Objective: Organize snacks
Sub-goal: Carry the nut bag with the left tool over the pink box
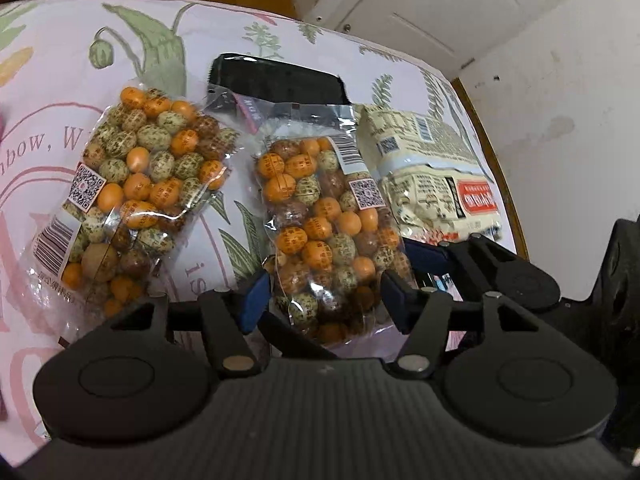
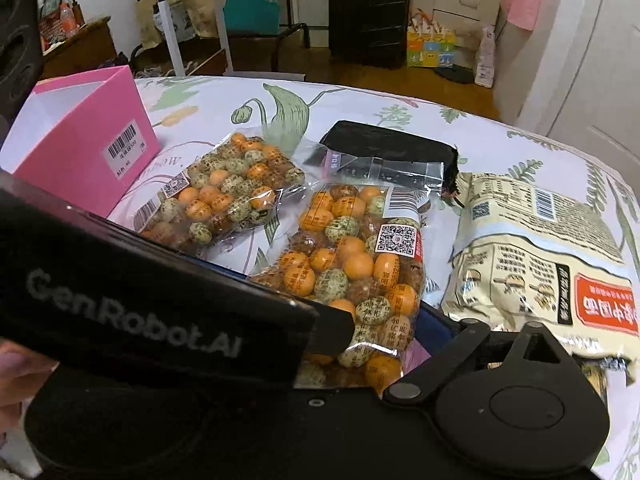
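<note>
1. Clear bag of candies [image 1: 332, 236] lies mid-bench, between a matching bag [image 1: 132, 184] and a cream packet [image 1: 432, 176].
2. Left tool [image 1: 326, 304] straddles its near end, pads apart, likely for pickup.
3. Right tool [image 2: 416, 320] hangs spread wide alongside.

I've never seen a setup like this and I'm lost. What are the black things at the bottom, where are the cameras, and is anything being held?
No robot here: a person holds a two-finger gripper in each hand, and each gripper carries a camera that looks along its fingers. One picture comes from the left gripper, the other from the right gripper, where the lettered black bar is the left one crossing the view. On the floral cloth lie two clear bags of coloured balls, a black packet, a cream packet and a pink box. The left jaws stand open around the near end of the middle bag; the other bag lies apart. The right jaws are wide open. Nothing looks gripped.
</note>
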`<control>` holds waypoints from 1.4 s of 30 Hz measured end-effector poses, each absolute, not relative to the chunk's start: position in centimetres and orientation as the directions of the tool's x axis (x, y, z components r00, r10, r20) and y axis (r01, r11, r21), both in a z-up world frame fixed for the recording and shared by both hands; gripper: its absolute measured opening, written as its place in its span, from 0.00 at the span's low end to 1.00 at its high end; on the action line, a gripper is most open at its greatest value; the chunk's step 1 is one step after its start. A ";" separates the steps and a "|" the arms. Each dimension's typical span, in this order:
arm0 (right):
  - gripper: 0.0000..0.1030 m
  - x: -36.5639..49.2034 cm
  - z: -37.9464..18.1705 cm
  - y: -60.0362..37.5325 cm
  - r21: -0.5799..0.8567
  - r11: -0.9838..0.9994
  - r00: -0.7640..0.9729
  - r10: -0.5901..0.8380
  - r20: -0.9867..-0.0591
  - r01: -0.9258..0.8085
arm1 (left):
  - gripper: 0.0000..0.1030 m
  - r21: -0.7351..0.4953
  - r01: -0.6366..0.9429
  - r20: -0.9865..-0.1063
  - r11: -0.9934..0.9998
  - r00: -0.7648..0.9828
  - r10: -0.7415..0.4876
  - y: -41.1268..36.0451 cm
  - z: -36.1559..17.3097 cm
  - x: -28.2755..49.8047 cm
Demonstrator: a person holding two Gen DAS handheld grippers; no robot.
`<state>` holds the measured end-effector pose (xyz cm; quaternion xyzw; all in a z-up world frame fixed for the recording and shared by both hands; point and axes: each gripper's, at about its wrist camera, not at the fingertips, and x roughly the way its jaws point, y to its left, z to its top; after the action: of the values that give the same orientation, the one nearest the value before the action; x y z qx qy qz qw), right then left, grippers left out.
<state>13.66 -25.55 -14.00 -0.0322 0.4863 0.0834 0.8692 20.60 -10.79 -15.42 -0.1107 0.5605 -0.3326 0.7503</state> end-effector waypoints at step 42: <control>0.86 5.7 -0.5 -11.5 0.012 0.915 0.621 0.283 -0.731 -0.402 | 0.60 -0.384 0.294 -0.772 0.875 0.418 -0.479 5.5 1.0 10.2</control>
<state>5.69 -11.52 -0.54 -0.0764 0.3909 0.1910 0.8972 10.18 5.54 0.98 -0.0949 0.4873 -0.2312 0.8367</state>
